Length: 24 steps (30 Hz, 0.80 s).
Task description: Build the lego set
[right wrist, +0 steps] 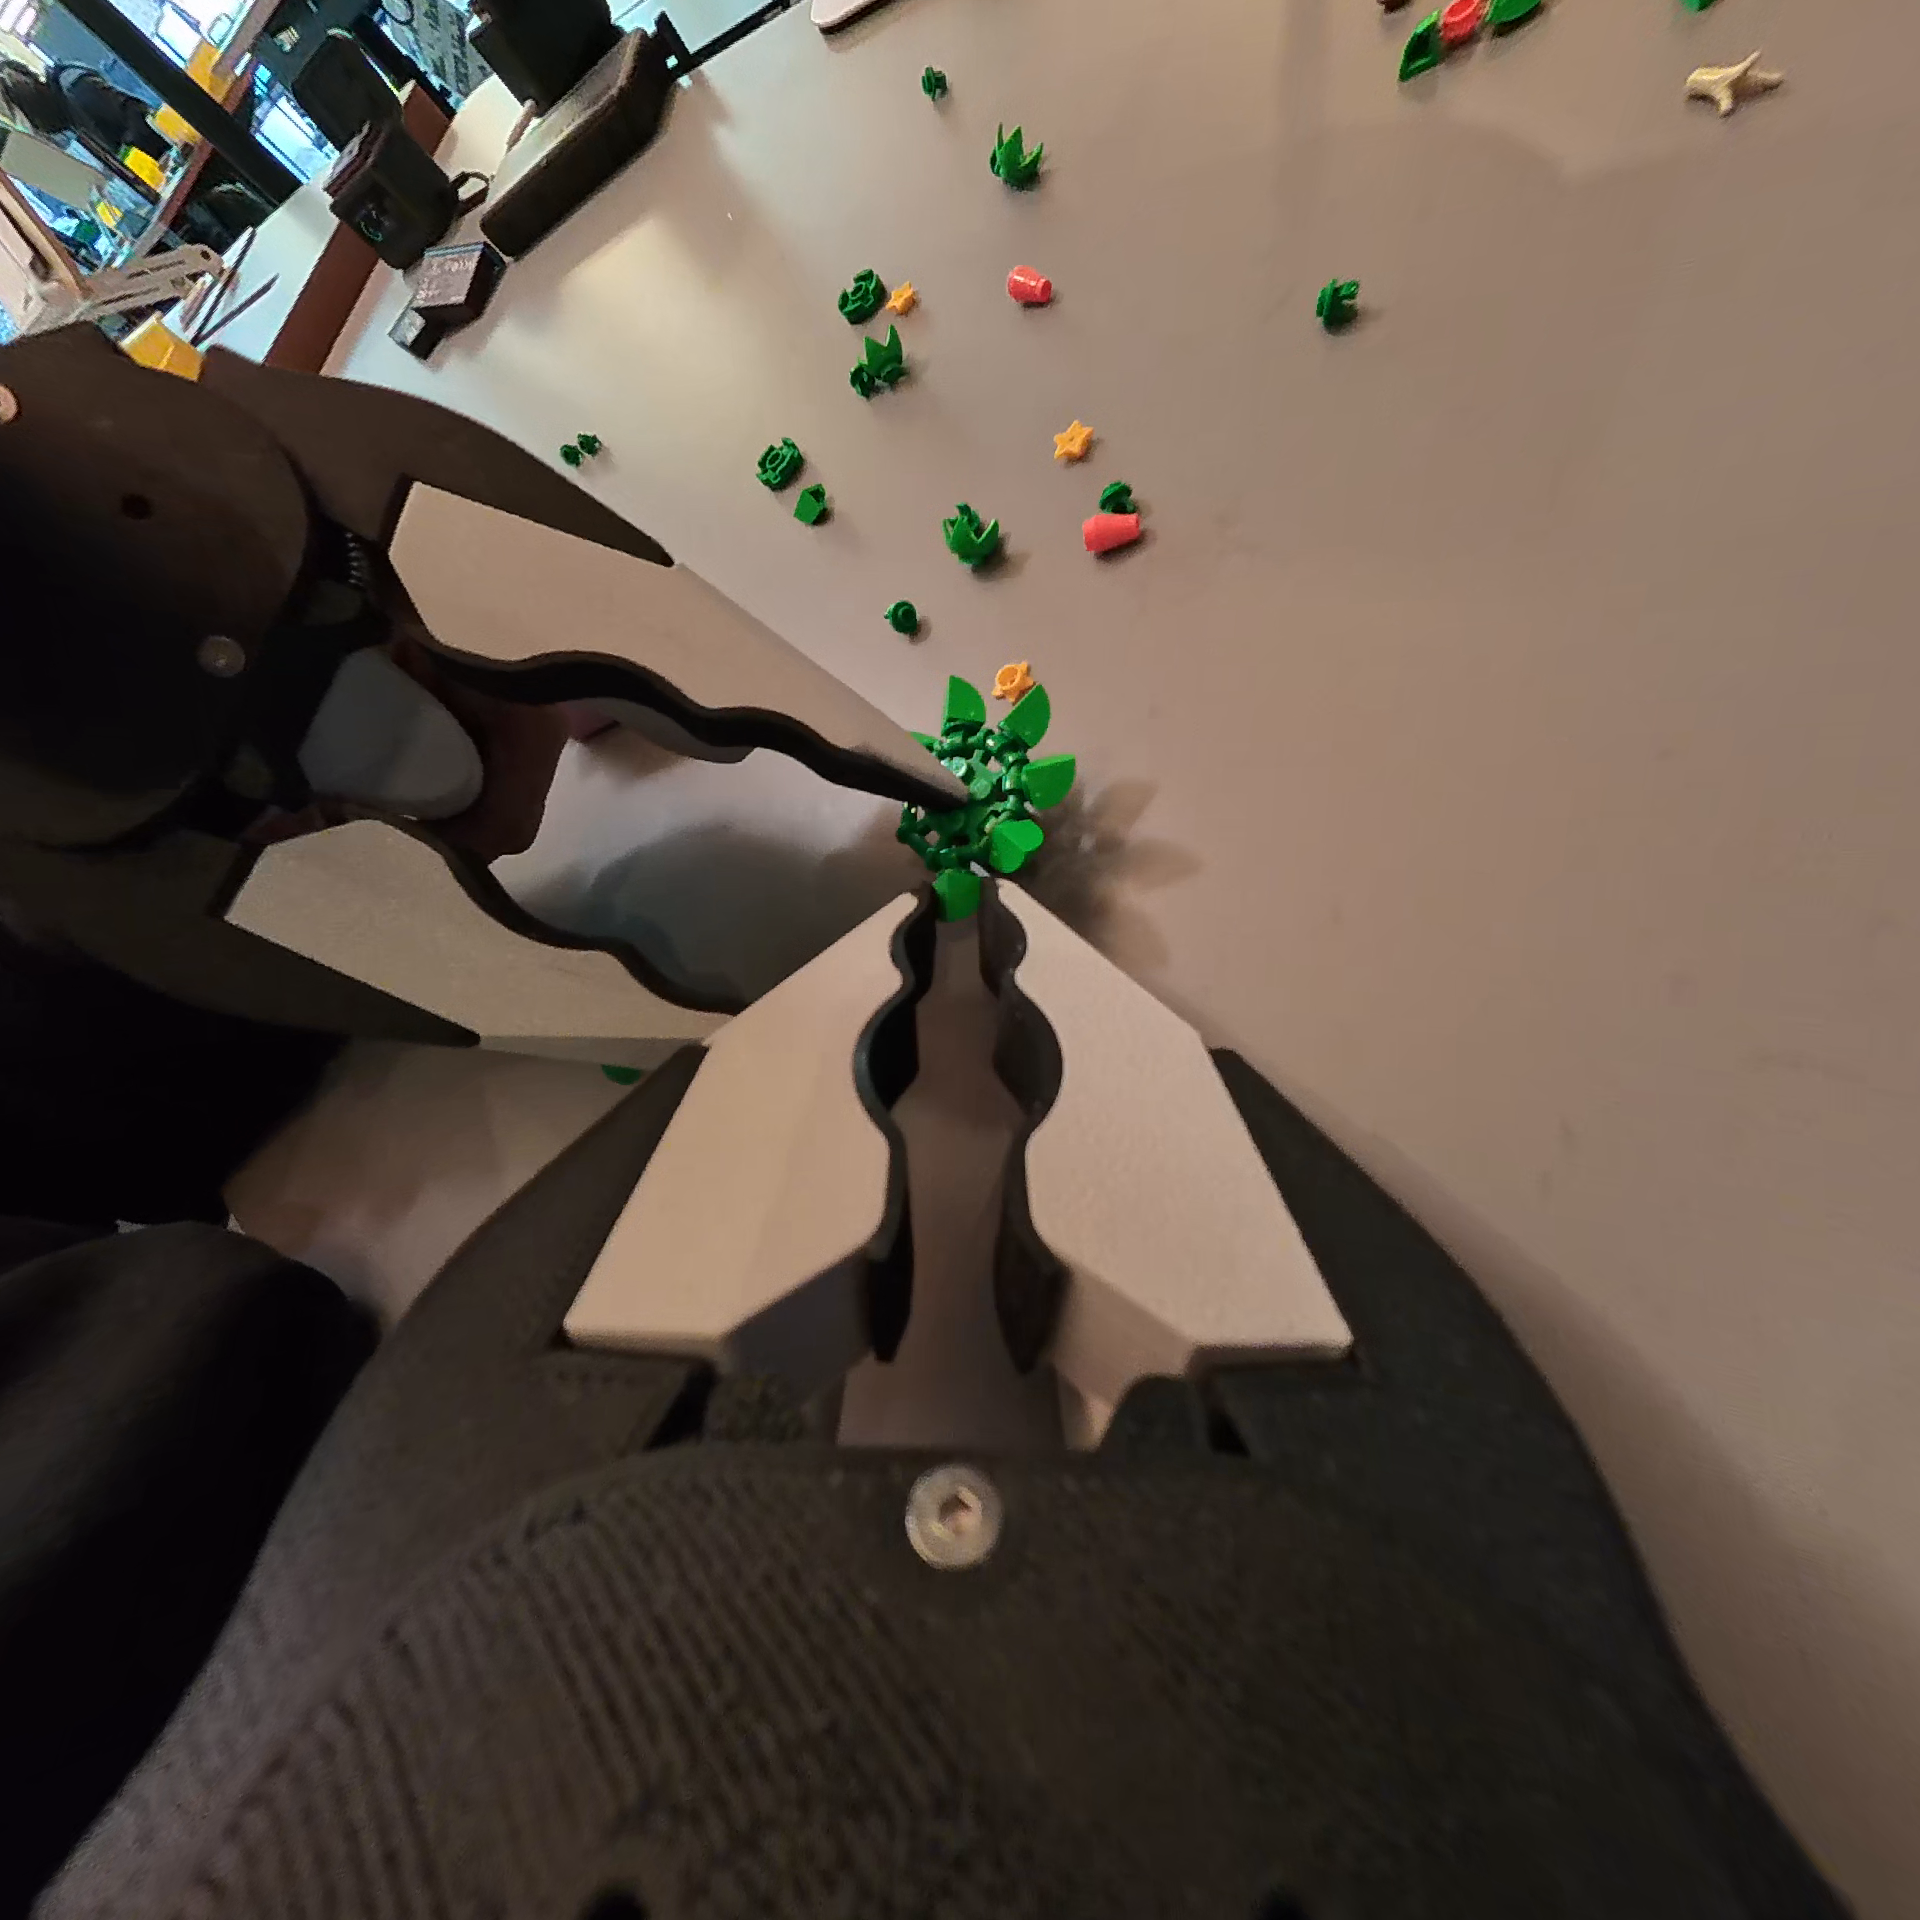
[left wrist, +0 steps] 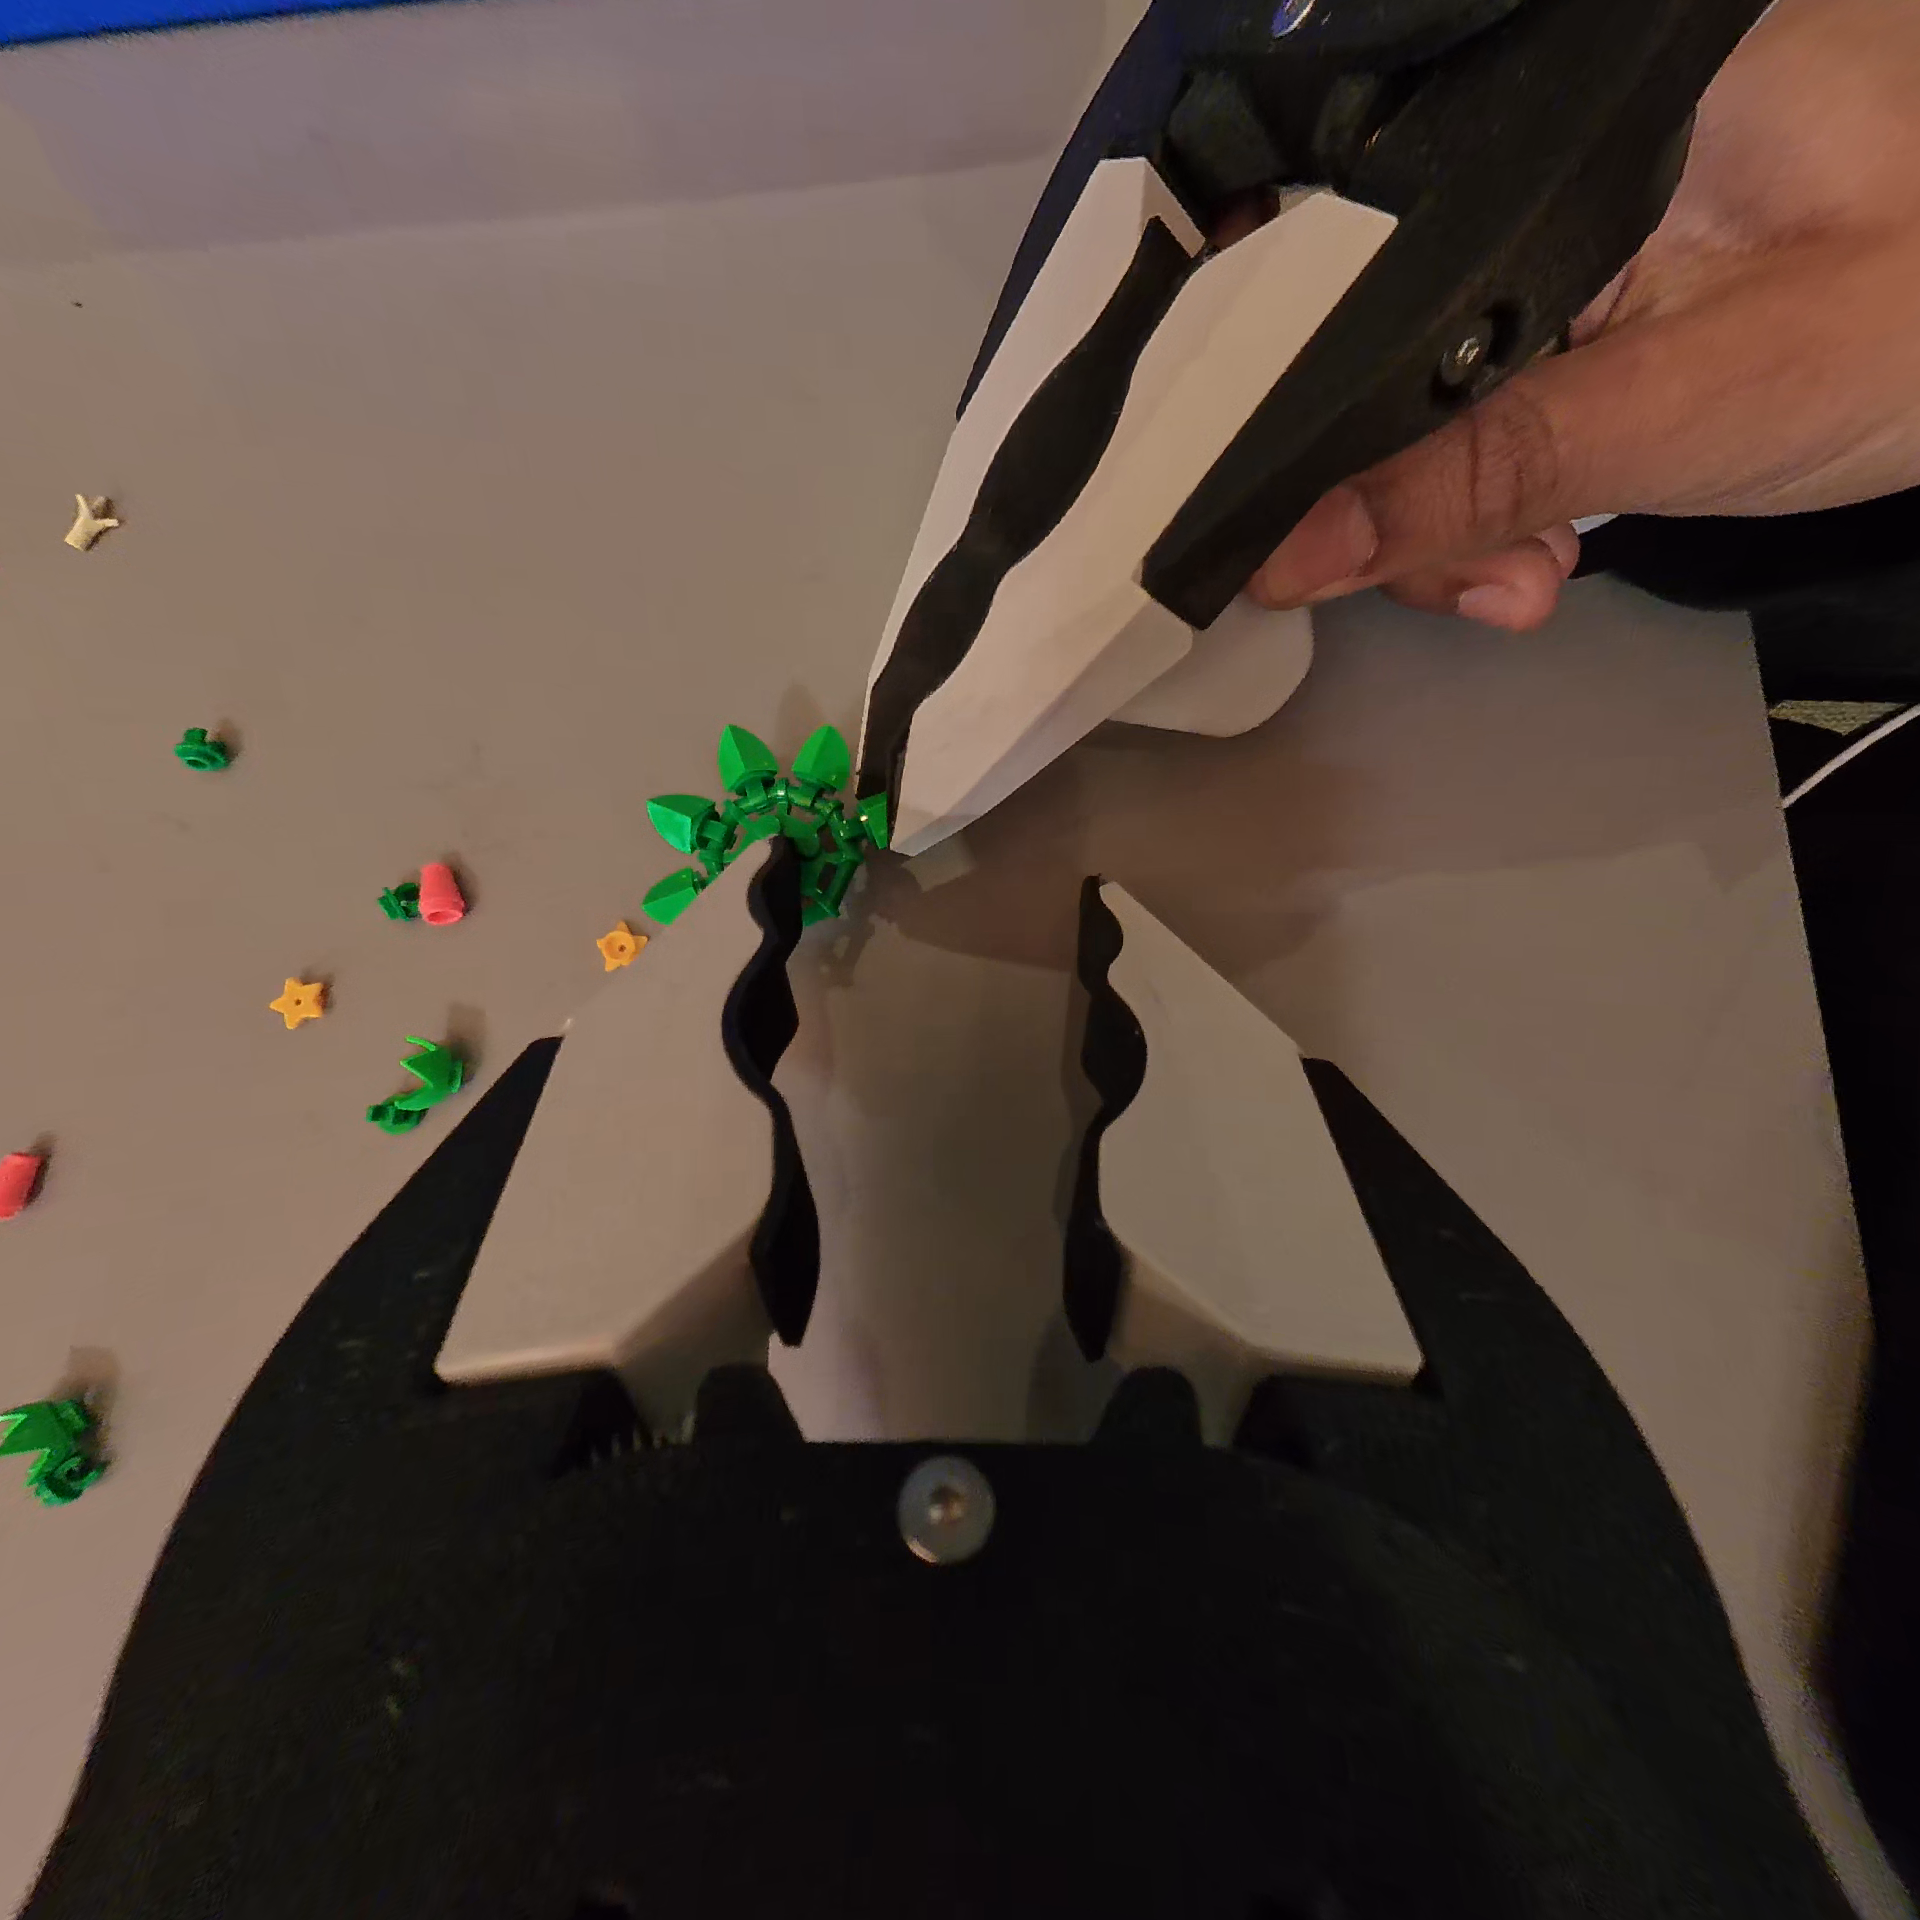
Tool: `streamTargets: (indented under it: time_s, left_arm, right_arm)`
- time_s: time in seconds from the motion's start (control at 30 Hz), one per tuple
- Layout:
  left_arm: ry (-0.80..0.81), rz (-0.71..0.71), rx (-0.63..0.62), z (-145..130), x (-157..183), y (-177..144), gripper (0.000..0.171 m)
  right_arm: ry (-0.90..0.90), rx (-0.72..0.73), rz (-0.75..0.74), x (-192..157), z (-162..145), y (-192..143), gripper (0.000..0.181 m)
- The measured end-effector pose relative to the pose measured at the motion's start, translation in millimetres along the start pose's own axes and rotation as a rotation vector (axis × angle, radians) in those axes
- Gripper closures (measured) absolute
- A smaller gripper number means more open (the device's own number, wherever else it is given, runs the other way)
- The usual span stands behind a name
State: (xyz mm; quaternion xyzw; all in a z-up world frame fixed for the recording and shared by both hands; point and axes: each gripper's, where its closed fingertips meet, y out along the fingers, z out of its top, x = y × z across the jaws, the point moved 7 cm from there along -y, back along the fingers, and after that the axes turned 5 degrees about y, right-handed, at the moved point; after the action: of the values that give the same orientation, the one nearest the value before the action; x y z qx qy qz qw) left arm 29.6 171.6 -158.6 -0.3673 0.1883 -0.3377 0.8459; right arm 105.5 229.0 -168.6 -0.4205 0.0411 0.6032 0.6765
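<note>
A green leafy lego assembly (left wrist: 764, 816) lies on the grey table (left wrist: 520, 416), a ring of dark green links with bright leaves around it. My right gripper (right wrist: 956, 899) is shut on one of its leaves (right wrist: 956, 891). In the left wrist view it comes down from the upper right (left wrist: 886, 826). My left gripper (left wrist: 935, 868) is open, and its left fingertip (left wrist: 774, 857) rests on the assembly's middle. The right wrist view shows the same from the side, the left gripper (right wrist: 842, 904) open with its upper fingertip (right wrist: 951, 795) on the assembly (right wrist: 982, 790).
Loose parts lie scattered to the left: orange stars (left wrist: 620, 945) (left wrist: 298, 1003), a pink cone (left wrist: 442, 894), green leaf pieces (left wrist: 421, 1081) (left wrist: 52, 1444) and a tan piece (left wrist: 91, 520). The table edge (left wrist: 1787, 935) runs down the right. A hand (left wrist: 1662, 416) holds the right gripper. My left gripper's tips are some 8 centimeters from the pink cone (left wrist: 442, 894). Seen from the right wrist view (right wrist: 1108, 535) as well.
</note>
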Motion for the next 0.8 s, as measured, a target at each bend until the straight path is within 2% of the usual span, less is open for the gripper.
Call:
streamTargets:
  time_s: [0.67, 0.8]
  left_arm:
    - [0.039, 0.023, -0.007, -1.3, -0.5, 0.5, 0.12]
    - [0.062, 0.011, -0.009, 0.1, 2.1, 0.5, 0.113]
  right_arm:
    - [0.021, -0.009, 0.01, 1.1, 0.8, 3.3, 0.176]
    - [0.016, 0.001, 0.02, 0.2, 0.6, 2.0, 0.172]
